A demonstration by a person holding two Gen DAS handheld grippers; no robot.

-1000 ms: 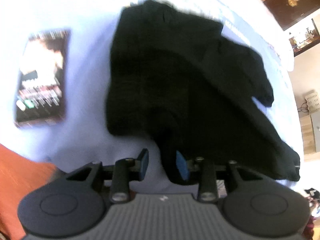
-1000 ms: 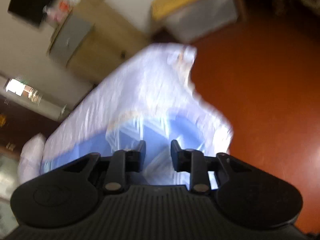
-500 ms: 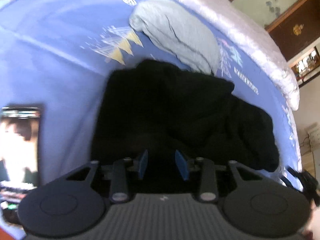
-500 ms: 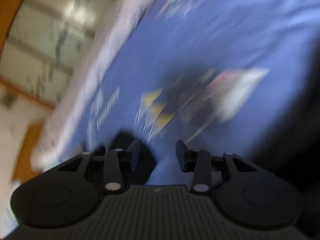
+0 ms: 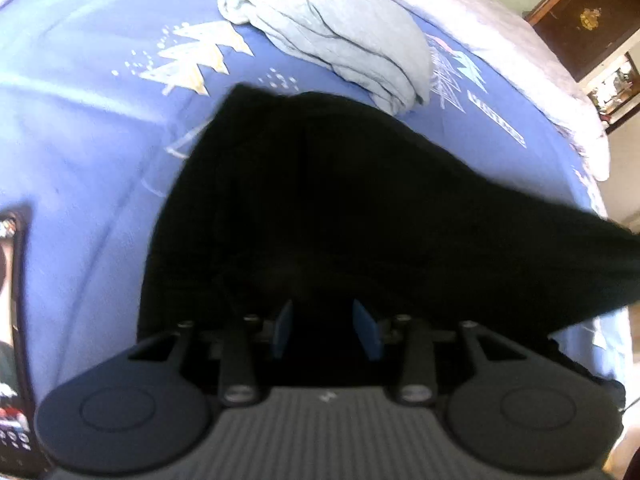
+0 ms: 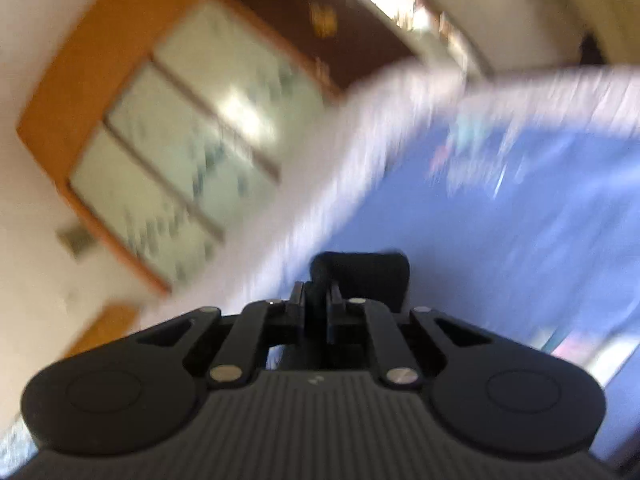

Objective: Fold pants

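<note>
Black pants (image 5: pixel 340 208) lie spread on a blue bed cover (image 5: pixel 80 128), one part stretched off to the right edge. My left gripper (image 5: pixel 325 334) is open, its blue pads just above the near edge of the pants; no cloth shows between the pads. In the blurred right wrist view, my right gripper (image 6: pixel 317 312) is shut on a fold of the black pants (image 6: pixel 364 276), which sticks out past the fingertips, held above the bed.
A folded light grey garment (image 5: pixel 340 32) lies on the bed beyond the pants. A dark book or magazine (image 5: pixel 12 320) lies at the left edge. A white quilted bed edge (image 5: pixel 520 40), a dark cabinet (image 5: pixel 588 16) and a wood-framed wardrobe (image 6: pixel 168 128) stand behind.
My right gripper swung across the bed and closed on a fold of the pants. My left gripper moved in low over the pants. The pants now stretch out to the right.
</note>
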